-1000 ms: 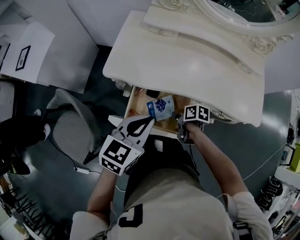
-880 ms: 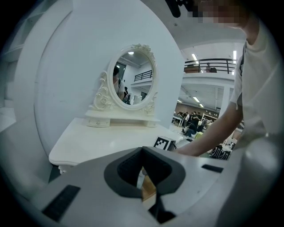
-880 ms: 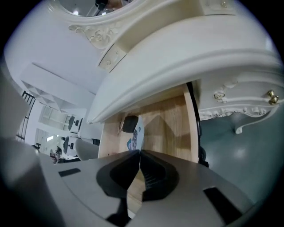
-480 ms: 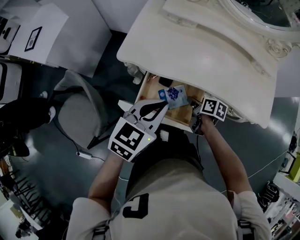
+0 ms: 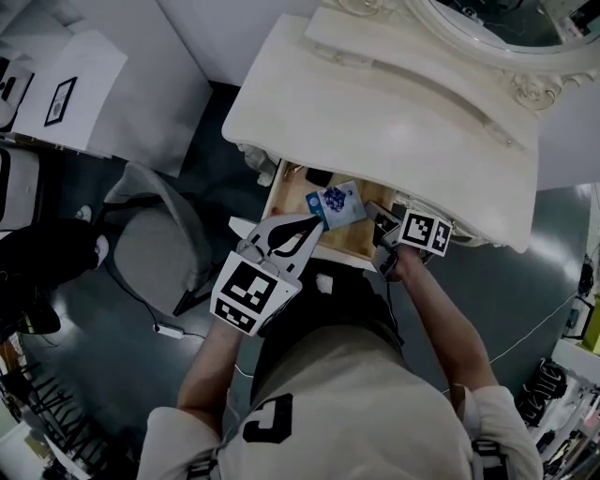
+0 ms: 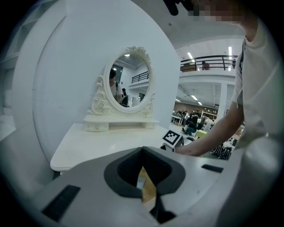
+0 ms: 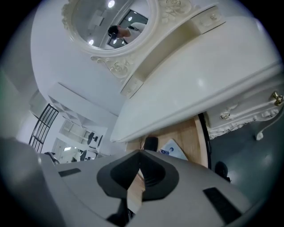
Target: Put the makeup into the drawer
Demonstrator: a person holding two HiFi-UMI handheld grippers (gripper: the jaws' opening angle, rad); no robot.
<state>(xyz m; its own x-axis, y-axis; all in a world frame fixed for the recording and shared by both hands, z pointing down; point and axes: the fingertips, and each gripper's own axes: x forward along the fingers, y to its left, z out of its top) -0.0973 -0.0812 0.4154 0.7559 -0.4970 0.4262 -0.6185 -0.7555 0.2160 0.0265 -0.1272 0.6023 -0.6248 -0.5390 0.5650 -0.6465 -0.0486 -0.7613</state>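
Observation:
A blue-and-white makeup packet hangs tilted over the open wooden drawer under the white dressing table. My left gripper is shut on the packet's near corner. In the left gripper view only a pale sliver of it shows between the left gripper's jaws. My right gripper is shut with nothing in it, at the drawer's front right corner. The right gripper view looks past the right gripper into the drawer, where the packet shows.
A small dark item lies at the back of the drawer. An oval mirror stands on the table's far side. A grey chair is pushed aside at the left. The person's body fills the space in front of the drawer.
My right gripper has lifted a little at the drawer's front right and tipped. The left gripper and the packet have stayed over the drawer.

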